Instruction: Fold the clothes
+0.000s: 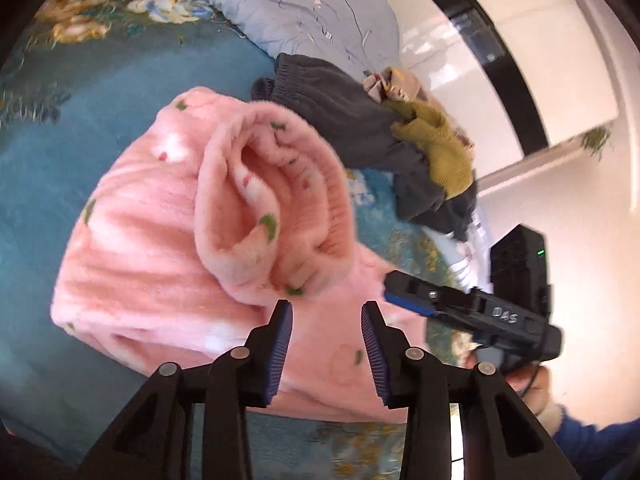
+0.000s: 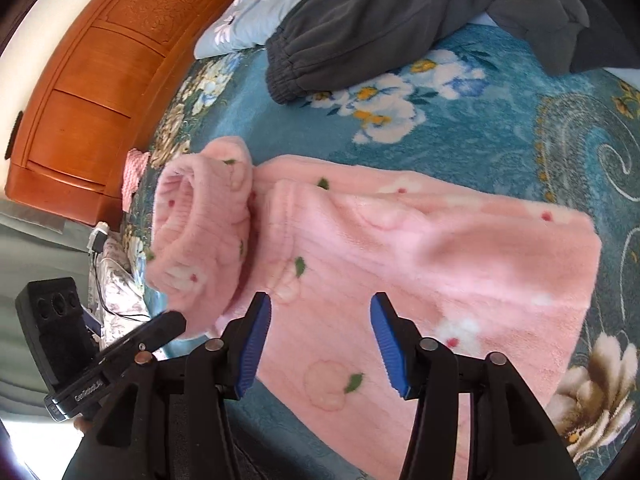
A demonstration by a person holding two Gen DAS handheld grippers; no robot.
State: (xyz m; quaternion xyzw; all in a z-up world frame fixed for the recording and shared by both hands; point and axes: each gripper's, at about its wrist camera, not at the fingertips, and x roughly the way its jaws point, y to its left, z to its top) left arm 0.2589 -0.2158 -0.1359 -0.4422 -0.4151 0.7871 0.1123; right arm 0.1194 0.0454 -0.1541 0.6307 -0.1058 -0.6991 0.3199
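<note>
A pink fleece garment [image 1: 160, 264] with small fruit prints lies spread on the bed. One end is folded over into a thick open roll [image 1: 272, 200], which in the right wrist view sits at the garment's left end [image 2: 204, 232]. My left gripper [image 1: 328, 312] hovers just in front of that roll, open, with only the flat pink cloth below the gap. My right gripper [image 2: 320, 304] is open above the flat part of the pink garment [image 2: 440, 256], holding nothing.
A teal floral bedspread [image 2: 500, 120] covers the bed. Dark grey sweatpants [image 2: 360, 28] and an olive garment [image 1: 440, 148] are heaped behind, beside a pale blue flowered quilt [image 1: 304, 12]. A wooden headboard [image 2: 92, 80] stands at the left. A hand [image 1: 532, 384] shows at the right.
</note>
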